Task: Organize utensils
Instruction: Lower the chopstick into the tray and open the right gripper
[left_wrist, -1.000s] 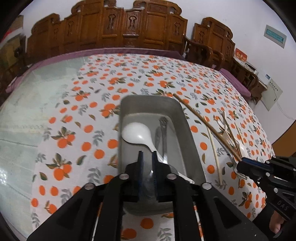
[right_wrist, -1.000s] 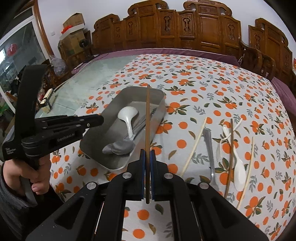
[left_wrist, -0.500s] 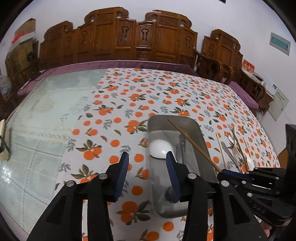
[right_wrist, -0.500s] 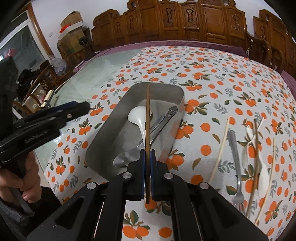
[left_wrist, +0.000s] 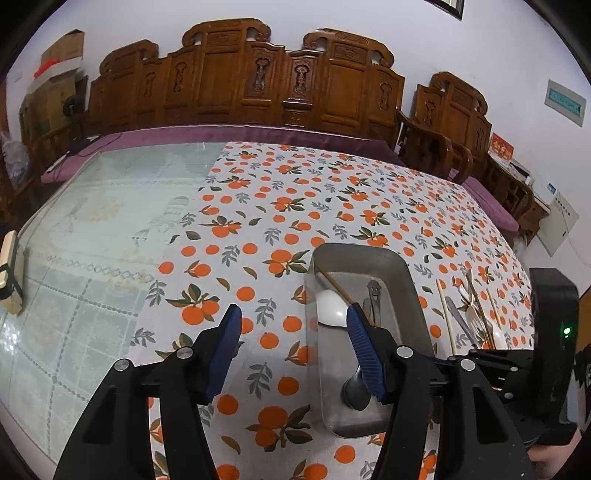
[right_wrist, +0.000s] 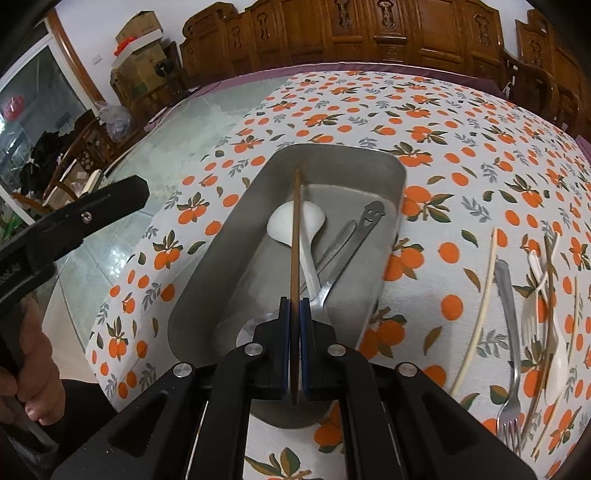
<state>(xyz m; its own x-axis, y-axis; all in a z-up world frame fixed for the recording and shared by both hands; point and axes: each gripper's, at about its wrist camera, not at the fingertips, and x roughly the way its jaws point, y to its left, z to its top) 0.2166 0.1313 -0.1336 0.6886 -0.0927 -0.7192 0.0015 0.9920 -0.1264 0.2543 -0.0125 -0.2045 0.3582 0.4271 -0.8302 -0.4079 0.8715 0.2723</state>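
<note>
The right gripper pinched a brown chopstick lengthwise over the metal tray, seemingly to lay it beside the white spoon already inside, while the left gripper hung spread and empty alongside the tray.

Brushed, matt metal tray; glossy white plastic spoon; polished steel spoon handle; dark wooden chopstick; printed woven cloth over glossy desk glass; ribbed blue jaws pads.
</note>
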